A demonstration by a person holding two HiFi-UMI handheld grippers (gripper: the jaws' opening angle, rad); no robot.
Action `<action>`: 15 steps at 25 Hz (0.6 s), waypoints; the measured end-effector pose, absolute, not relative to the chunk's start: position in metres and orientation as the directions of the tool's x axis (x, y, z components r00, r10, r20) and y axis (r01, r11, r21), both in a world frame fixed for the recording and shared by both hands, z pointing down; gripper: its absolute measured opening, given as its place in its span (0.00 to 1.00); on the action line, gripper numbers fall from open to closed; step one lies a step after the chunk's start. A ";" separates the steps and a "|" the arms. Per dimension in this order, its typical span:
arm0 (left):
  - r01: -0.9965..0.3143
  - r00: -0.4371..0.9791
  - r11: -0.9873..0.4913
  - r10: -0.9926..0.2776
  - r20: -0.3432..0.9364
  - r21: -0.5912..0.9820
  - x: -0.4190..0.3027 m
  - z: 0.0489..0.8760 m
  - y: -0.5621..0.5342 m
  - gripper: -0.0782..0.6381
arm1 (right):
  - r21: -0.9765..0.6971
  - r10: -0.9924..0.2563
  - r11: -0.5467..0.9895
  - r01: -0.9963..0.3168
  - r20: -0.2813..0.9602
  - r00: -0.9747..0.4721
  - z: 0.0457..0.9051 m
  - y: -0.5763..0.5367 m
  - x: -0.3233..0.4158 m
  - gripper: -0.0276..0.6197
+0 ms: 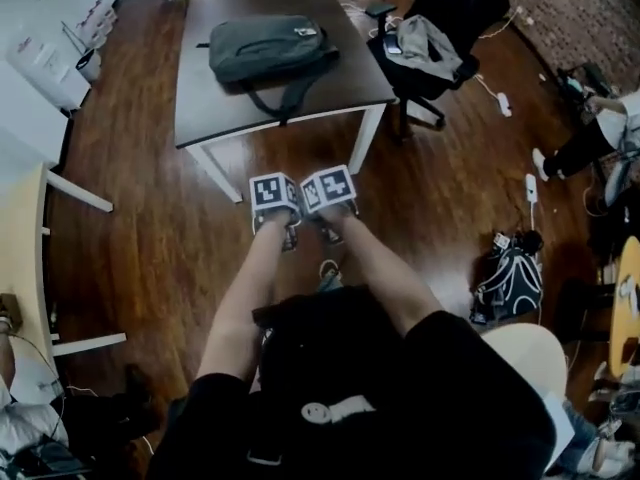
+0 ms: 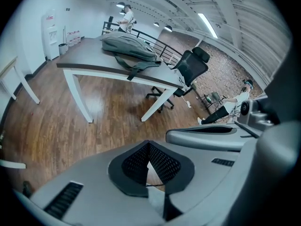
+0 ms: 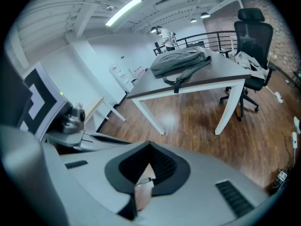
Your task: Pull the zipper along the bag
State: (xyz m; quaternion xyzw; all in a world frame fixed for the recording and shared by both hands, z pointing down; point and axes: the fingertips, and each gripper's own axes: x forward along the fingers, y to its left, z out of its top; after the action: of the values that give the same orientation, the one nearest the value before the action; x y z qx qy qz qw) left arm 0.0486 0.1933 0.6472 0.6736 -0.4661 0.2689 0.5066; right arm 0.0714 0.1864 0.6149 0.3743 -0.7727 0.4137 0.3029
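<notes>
with the left gripper [image 2: 148,149] and right gripper [image 3: 149,150] both closed on nothing and the bag [image 1: 270,48] lying on the table [image 1: 215,108] well ahead, best to walk in, spot the zipper pull, then open one gripper squarely over it

**Operator and rig: appearance**

Black short-sleeved top [image 1: 350,388] with a small white face-like print [image 1: 335,410] on its front. Ahead of the top are the left gripper [image 2: 149,160] and right gripper [image 3: 149,166]. Both have smooth grey moulded shells, dark mesh-textured pads [image 2: 162,163] and slotted vents [image 2: 63,199]. Each carries a marker cube [image 1: 272,190], black squares on white.
</notes>
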 end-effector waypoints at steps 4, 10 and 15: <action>-0.915 0.384 -0.013 -0.333 0.861 0.403 0.041 0.648 0.175 0.11 | -0.442 -0.300 0.403 -0.801 0.764 -0.572 0.616 0.161 0.063 0.06; -0.909 0.384 0.011 -0.371 0.846 0.417 0.053 0.651 0.132 0.11 | -0.447 -0.272 0.430 -0.785 0.765 -0.584 0.618 0.127 0.071 0.06; -0.915 0.359 0.038 -0.372 0.856 0.401 0.056 0.655 0.113 0.11 | -0.453 -0.269 0.438 -0.776 0.758 -0.594 0.622 0.101 0.079 0.06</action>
State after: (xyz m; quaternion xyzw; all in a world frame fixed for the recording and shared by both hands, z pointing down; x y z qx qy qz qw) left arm 0.0555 0.1133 0.6551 0.6418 -0.5015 0.2624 0.5174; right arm 0.0795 0.1013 0.6225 0.3304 -0.7908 0.4144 0.3062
